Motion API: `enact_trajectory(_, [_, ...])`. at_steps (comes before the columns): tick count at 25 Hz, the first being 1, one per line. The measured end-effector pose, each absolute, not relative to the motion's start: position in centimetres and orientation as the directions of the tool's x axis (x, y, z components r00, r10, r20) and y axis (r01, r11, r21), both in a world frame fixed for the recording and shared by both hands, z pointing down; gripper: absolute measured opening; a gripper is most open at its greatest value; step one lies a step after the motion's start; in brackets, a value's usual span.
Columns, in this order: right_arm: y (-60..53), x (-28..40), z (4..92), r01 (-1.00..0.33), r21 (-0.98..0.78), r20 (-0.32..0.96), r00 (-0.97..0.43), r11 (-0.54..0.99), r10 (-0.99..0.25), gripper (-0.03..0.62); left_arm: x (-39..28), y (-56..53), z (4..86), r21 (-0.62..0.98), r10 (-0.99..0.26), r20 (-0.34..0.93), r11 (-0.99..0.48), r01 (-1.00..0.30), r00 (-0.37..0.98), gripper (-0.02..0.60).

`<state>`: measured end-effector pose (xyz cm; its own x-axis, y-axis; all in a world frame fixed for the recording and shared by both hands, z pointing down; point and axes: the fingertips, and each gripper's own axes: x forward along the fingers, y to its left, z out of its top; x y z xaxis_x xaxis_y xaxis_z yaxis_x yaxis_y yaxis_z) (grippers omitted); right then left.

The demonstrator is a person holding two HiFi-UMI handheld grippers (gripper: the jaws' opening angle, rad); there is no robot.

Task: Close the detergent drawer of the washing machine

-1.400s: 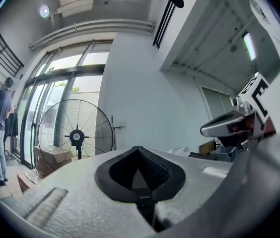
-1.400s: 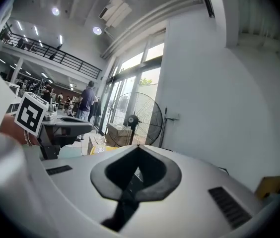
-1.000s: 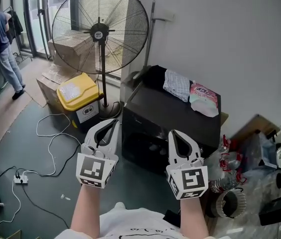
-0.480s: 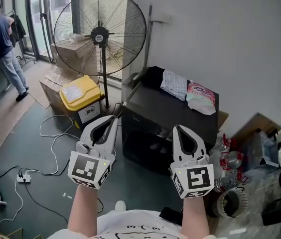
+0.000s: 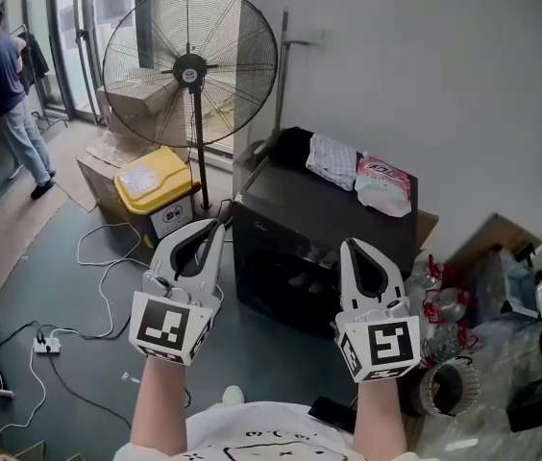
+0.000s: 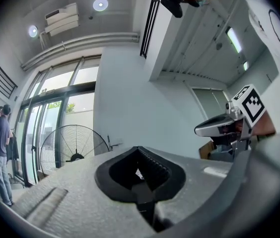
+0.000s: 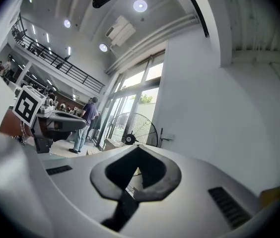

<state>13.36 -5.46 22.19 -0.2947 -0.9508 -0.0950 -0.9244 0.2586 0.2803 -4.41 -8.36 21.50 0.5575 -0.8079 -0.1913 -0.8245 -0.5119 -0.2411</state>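
A black box-shaped appliance (image 5: 321, 221) stands against the white wall, with folded cloths (image 5: 333, 159) and a pink packet (image 5: 384, 185) on its top. I see no detergent drawer in any view. My left gripper (image 5: 215, 225) hovers in front of the appliance's left edge, shut and holding nothing. My right gripper (image 5: 352, 244) hovers over its front, also shut and holding nothing. In the left gripper view the left gripper (image 6: 139, 148) aims at the wall, and the right gripper (image 6: 225, 127) shows alongside. The right gripper view shows the right gripper (image 7: 138, 148) with its tips together.
A big pedestal fan (image 5: 191, 65) stands left of the appliance, with a yellow-lidded bin (image 5: 159, 192) and cardboard boxes (image 5: 132, 104) around it. Cables and a power strip (image 5: 44, 347) lie on the floor. Cluttered bags and bottles (image 5: 473, 305) sit at right. A person (image 5: 10, 94) stands far left.
Both grippers have lifted a little and drifted slightly apart, the left toward the left of the picture. Both stayed shut.
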Motion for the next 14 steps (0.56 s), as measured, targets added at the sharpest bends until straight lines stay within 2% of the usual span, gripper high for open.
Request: enact_trajectory(14, [-3.3, 14.2, 21.2, -0.93, 0.284, -0.13, -0.279, 0.234, -0.951, -0.011, -5.3, -6.7, 20.3, -0.242, -0.807, -0.21, -0.504, -0.829, 0.552, 0.017])
